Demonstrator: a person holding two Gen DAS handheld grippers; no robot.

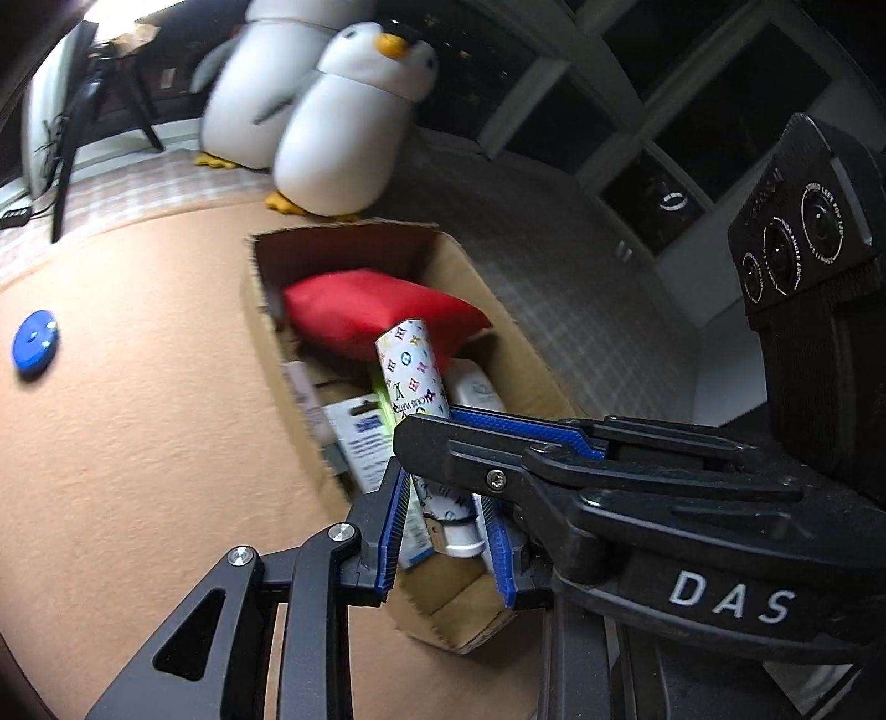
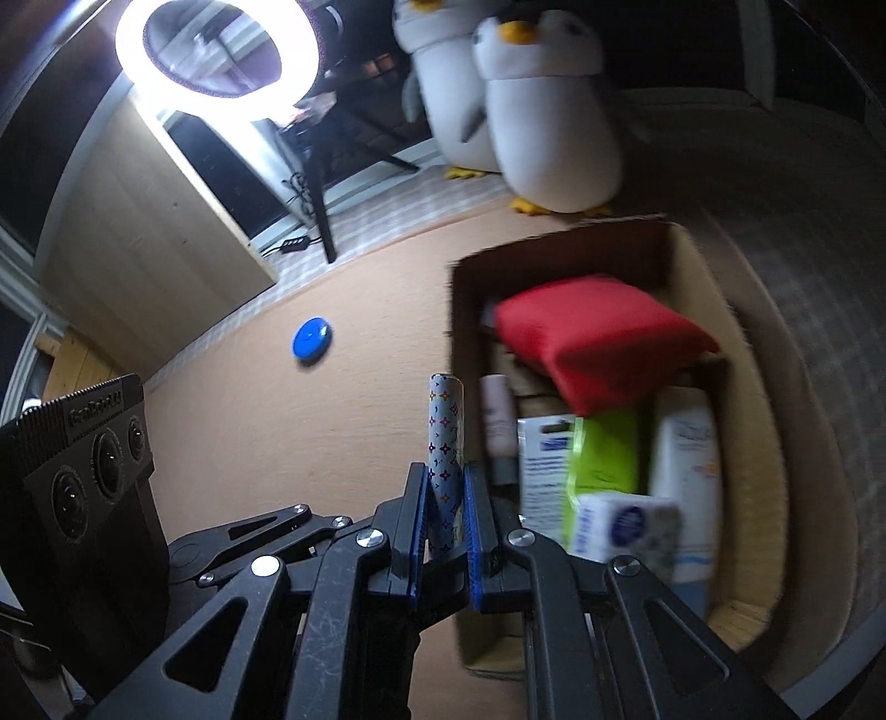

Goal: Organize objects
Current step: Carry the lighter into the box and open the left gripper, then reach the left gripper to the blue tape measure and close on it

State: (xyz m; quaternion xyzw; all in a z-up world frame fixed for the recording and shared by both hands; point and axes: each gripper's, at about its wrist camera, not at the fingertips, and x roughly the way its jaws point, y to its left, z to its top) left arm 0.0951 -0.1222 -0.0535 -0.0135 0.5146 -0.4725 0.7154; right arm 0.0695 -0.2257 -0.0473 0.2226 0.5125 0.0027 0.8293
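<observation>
Both grippers held the same thing: a flat white pouch point(image 1: 412, 382) with little coloured shapes printed all over it. The left gripper point(image 1: 443, 545) had its blue fingers point(image 1: 389, 540) squeezed on the low end of the pouch. The right gripper point(image 2: 447, 526) pinched the pouch point(image 2: 444, 459) by its thin edge, with its fingers point(image 2: 418, 520) very close together. In the left view the right gripper point(image 1: 498, 437) lay across the front of the pouch, with its fingers reaching in from the right side.

The pouch stood up in the air, just above the near end of a cardboard box point(image 1: 548, 387). In the right view it was right at the left wall of the box point(image 2: 747, 421).

The box sat on a peach mat point(image 1: 138, 443). Inside it lay a red cushion point(image 1: 371, 315) at the far end, on top of other things. There was also a green packet point(image 2: 603, 459), a white bottle point(image 2: 686, 471) and a white box with blue print point(image 2: 542, 465). A small white packet with a blue round mark point(image 2: 626, 526) was near the front, but it was blurry.

A blue round lid point(image 1: 34, 343) lay alone on the mat, well apart from the box. Two white toy penguins point(image 1: 343, 127) stood side by side behind the box. A bright ring lamp point(image 2: 216, 50) shone at the far left.
</observation>
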